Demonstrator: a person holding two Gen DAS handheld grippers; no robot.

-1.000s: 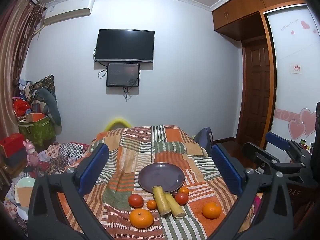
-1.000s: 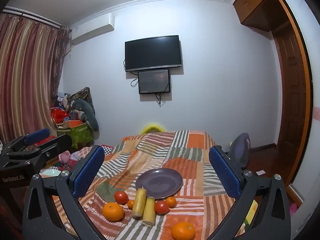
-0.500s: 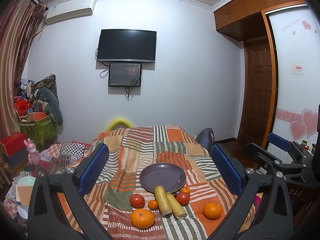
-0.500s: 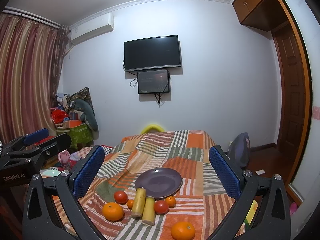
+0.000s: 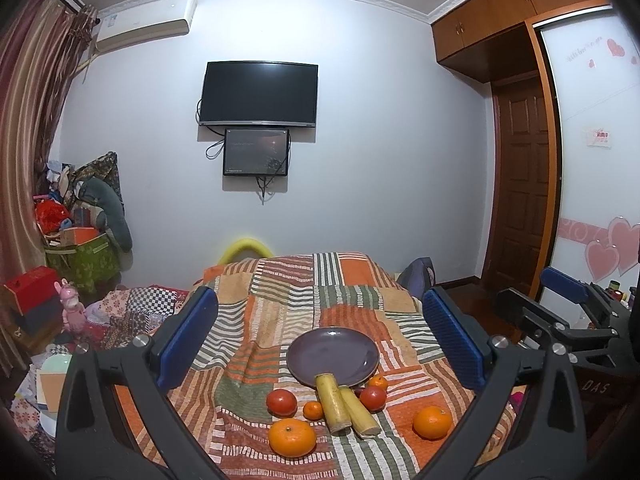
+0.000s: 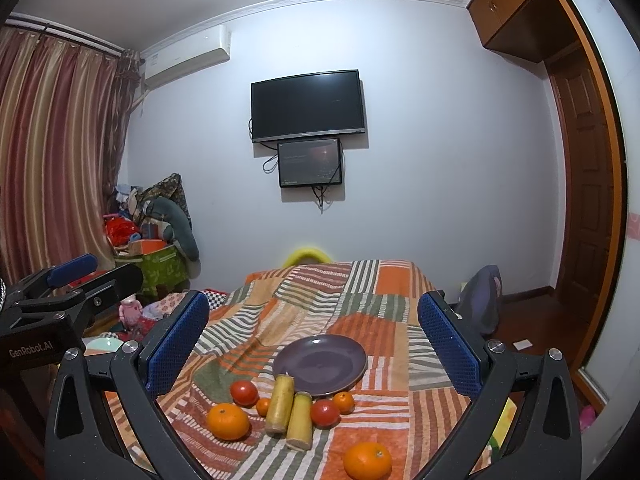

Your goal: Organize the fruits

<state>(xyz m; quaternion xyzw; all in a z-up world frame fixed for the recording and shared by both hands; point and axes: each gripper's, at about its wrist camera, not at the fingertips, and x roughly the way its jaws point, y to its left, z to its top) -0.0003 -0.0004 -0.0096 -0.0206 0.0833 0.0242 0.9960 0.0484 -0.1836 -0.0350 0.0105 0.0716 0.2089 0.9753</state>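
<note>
A purple plate (image 5: 333, 356) (image 6: 320, 364) lies empty on a patchwork bedspread (image 5: 280, 312). In front of it lie two yellow sugarcane pieces (image 5: 334, 402) (image 6: 280, 402), two red tomatoes (image 5: 281, 402) (image 5: 373, 397), two small tangerines (image 5: 313, 410) (image 5: 378, 382) and two big oranges (image 5: 292, 437) (image 5: 432, 422). My left gripper (image 5: 320, 340) is open and empty, held above and short of the fruit. My right gripper (image 6: 314, 340) is open and empty too, and shows at the right of the left wrist view (image 5: 560, 312).
A wall with a TV (image 5: 260, 94) and a small screen stands behind the bed. Clutter, boxes and a pink toy (image 5: 72, 312) lie on the left. A wooden door (image 5: 520, 184) and wardrobe stand on the right. A dark bag (image 6: 482, 300) sits by the bed's far right corner.
Both views have shifted very slightly; the fruit and plate have not moved. Both grippers stay open.
</note>
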